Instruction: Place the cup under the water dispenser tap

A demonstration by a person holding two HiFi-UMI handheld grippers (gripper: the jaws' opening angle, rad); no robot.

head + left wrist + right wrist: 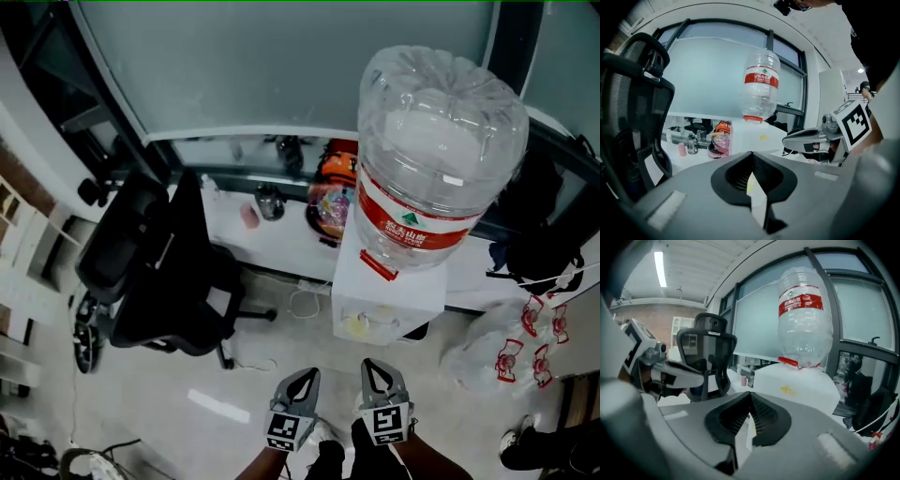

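The white water dispenser (389,281) stands just ahead of me with a large clear bottle (439,150) upside down on top. At the foot of its front I see a small pale yellowish round shape (357,325); whether this is the cup, I cannot tell. My left gripper (308,376) and right gripper (371,367) hang side by side low in the head view, short of the dispenser, both shut and empty. In the left gripper view the left gripper's (752,154) tips meet, and in the right gripper view the right gripper's (750,394) do too, with nothing between them.
A black office chair (159,272) stands to the left of the dispenser. Behind it a white desk (281,239) carries small bottles and an orange and pink object (333,197). Plastic bags (506,352) lie on the floor at the right. Cables (305,302) trail under the desk.
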